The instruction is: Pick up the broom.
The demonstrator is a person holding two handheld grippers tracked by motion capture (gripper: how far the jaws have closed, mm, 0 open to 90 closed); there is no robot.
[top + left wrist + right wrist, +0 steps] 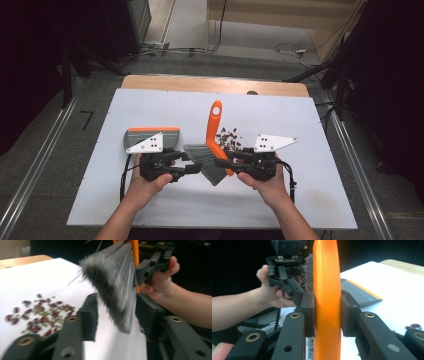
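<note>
Right gripper [327, 315] clamps the brush [214, 131] handle, bristles pointing left between the left gripper's [115, 315] open jaws, beans [230, 138] beyond.

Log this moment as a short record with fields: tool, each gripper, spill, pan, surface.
tool: brush with orange handle and grey bristles, lifted over the sheet
right gripper: shut on the brush handle, pads pressing both sides
left gripper: jaws apart either side of the bristles, not pressing them
spill: beans, dark red with some small pale ones, in a loose pile right of the brush
pan: dustpan, grey with an orange edge, lying left of the brush
surface: white sheet on a wooden table
</note>
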